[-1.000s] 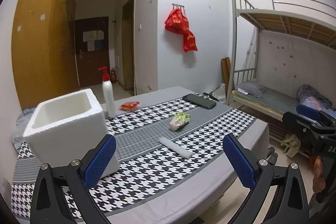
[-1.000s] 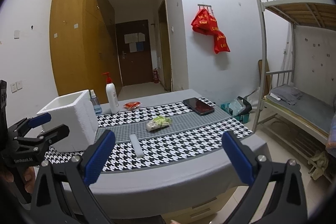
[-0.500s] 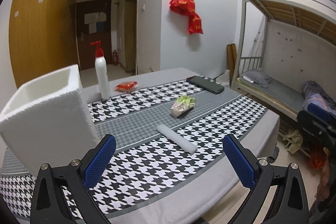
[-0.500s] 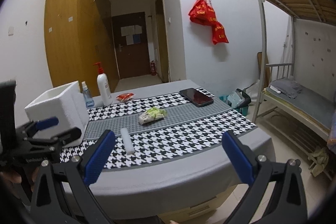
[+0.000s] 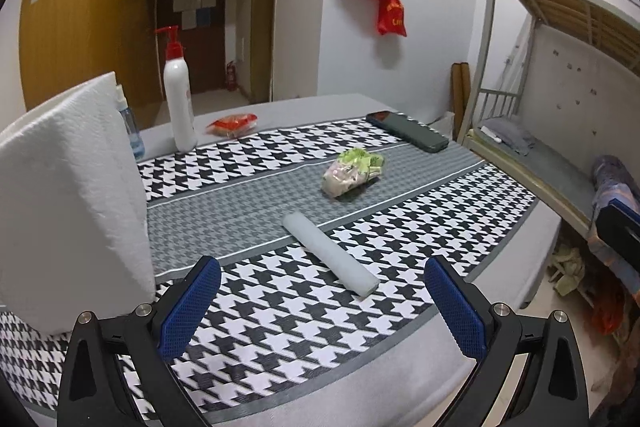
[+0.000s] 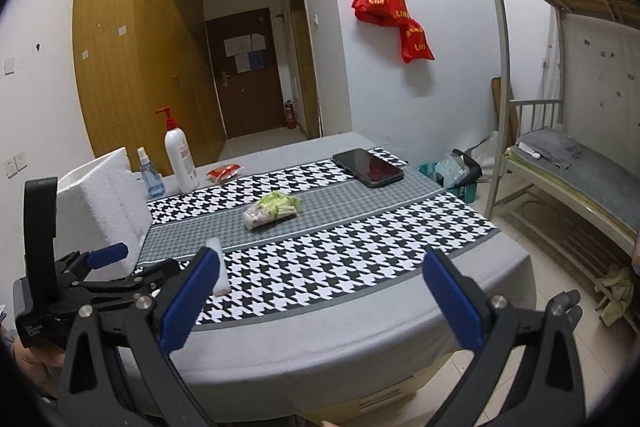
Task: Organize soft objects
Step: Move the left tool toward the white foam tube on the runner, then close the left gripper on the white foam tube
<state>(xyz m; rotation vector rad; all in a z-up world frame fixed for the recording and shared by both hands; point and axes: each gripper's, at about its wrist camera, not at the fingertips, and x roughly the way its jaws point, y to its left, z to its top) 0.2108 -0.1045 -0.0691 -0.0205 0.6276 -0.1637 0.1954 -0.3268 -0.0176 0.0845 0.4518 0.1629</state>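
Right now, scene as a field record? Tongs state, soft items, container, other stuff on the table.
left tongs: open, empty, facing the foam roll
right tongs: open, empty, at the table's near edge
foam roll: lying flat on the houndstooth cloth
green-and-pink bag: on the grey centre stripe, beyond the roll
foam box: upright, at the table's left end
others: pump bottle, spray bottle, red packet, phone

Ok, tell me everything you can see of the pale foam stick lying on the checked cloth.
The foam stick is a pale grey-white bar, matt and soft-looking, with blunt ends. It lies flat on the houndstooth cloth, slanted, its far end on the grey middle band. Nothing grips it: the left gripper is open just short of its near end, not touching. The white foam box stands apart to one side, the green snack bag beyond.
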